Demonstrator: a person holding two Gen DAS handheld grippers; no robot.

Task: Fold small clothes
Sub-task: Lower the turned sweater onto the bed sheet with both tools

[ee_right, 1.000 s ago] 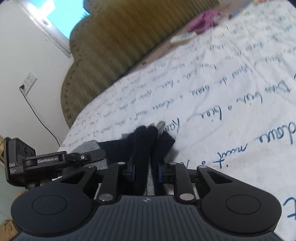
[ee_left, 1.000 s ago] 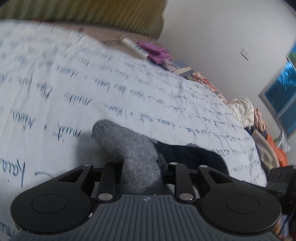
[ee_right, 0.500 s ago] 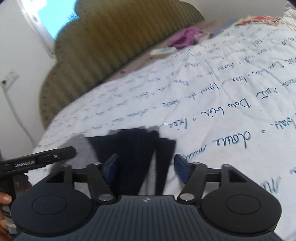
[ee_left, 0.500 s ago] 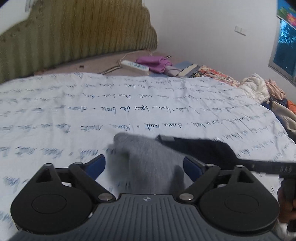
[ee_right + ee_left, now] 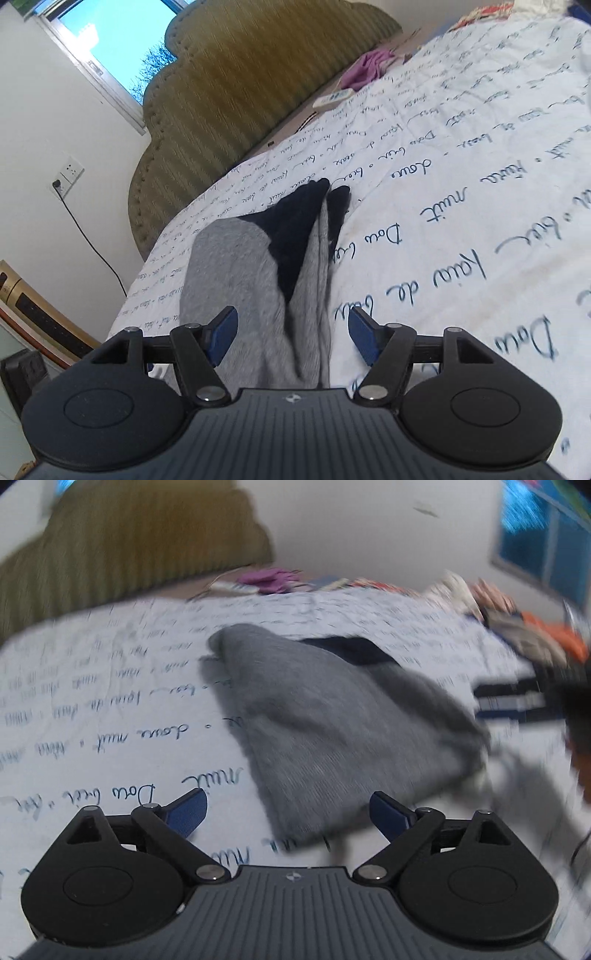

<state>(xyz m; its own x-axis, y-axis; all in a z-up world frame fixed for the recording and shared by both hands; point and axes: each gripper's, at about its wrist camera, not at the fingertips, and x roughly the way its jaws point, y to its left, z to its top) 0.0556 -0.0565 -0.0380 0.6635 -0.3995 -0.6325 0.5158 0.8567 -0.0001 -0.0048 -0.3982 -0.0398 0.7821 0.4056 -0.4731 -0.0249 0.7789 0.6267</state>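
Note:
A grey sock [image 5: 332,720] with a navy toe and heel [image 5: 354,650] lies flat on the white bedspread [image 5: 110,709] printed with blue writing. My left gripper [image 5: 288,806] sits just short of the sock's near end. Its jaws are opening, wide apart, and the blue pads [image 5: 188,808] touch nothing. In the right wrist view the same sock [image 5: 240,280] stretches away, its navy part [image 5: 295,236] at the far end. My right gripper [image 5: 291,332] is open. The sock's near end lies between its pads [image 5: 221,332], which do not press on it.
A green padded headboard [image 5: 229,96] stands at the far end of the bed. A purple cloth [image 5: 365,66] and a white remote [image 5: 332,99] lie near it. A pile of clothes [image 5: 517,627] sits at the bed's right side. A wall socket with a cable [image 5: 68,177] is on the left wall.
Both grippers have let go of the sock, opened and drawn back. The sock, pinched and bunched a second ago, now lies spread out on the bedspread.

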